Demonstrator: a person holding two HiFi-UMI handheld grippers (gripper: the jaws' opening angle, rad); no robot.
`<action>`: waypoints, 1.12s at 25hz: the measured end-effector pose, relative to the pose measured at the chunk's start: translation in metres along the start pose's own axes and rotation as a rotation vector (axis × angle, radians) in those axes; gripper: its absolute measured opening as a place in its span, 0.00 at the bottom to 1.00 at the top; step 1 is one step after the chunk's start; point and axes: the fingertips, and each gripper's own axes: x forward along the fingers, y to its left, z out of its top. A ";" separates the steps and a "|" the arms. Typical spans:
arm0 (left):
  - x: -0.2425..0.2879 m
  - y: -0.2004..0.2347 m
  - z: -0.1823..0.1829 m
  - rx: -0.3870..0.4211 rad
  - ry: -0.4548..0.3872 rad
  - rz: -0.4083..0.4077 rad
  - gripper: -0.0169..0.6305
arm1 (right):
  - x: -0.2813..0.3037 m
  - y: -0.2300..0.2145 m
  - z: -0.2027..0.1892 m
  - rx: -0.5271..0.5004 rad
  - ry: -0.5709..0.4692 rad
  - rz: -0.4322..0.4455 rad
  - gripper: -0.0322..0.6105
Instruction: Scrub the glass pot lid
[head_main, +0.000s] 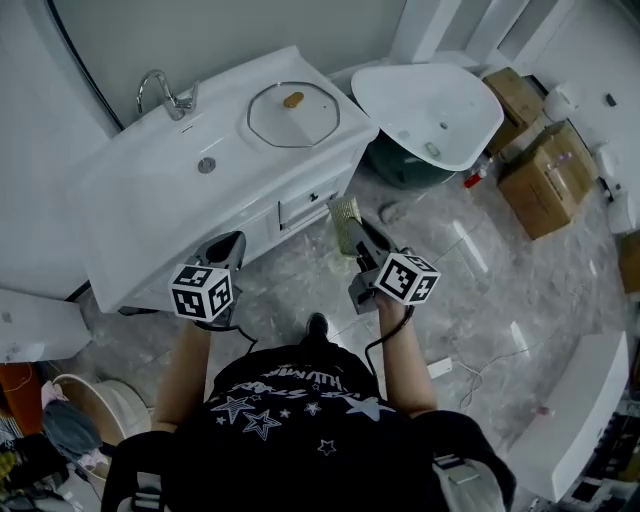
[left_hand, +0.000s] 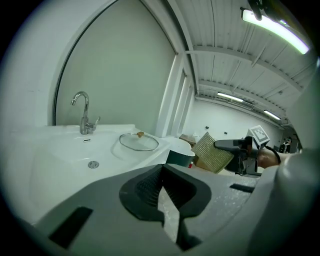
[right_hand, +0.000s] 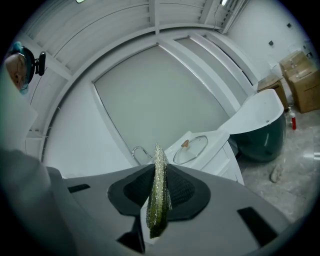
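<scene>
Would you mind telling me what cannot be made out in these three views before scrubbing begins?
Glass pot lid: too small in every view to judge dirt or wetness.
Scouring pad: edge-on in the right gripper view, its faces covered by the pads of the right gripper.
Dark green vessel: its inside is covered by the white basin, head view.
</scene>
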 end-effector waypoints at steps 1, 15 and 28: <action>0.008 -0.002 0.004 -0.003 0.000 0.010 0.04 | 0.004 -0.008 0.007 0.000 0.005 0.009 0.16; 0.106 -0.036 0.034 -0.037 -0.002 0.112 0.04 | 0.030 -0.107 0.062 0.044 0.076 0.082 0.16; 0.148 -0.029 0.053 -0.043 0.004 0.124 0.04 | 0.039 -0.143 0.063 0.118 0.096 0.069 0.16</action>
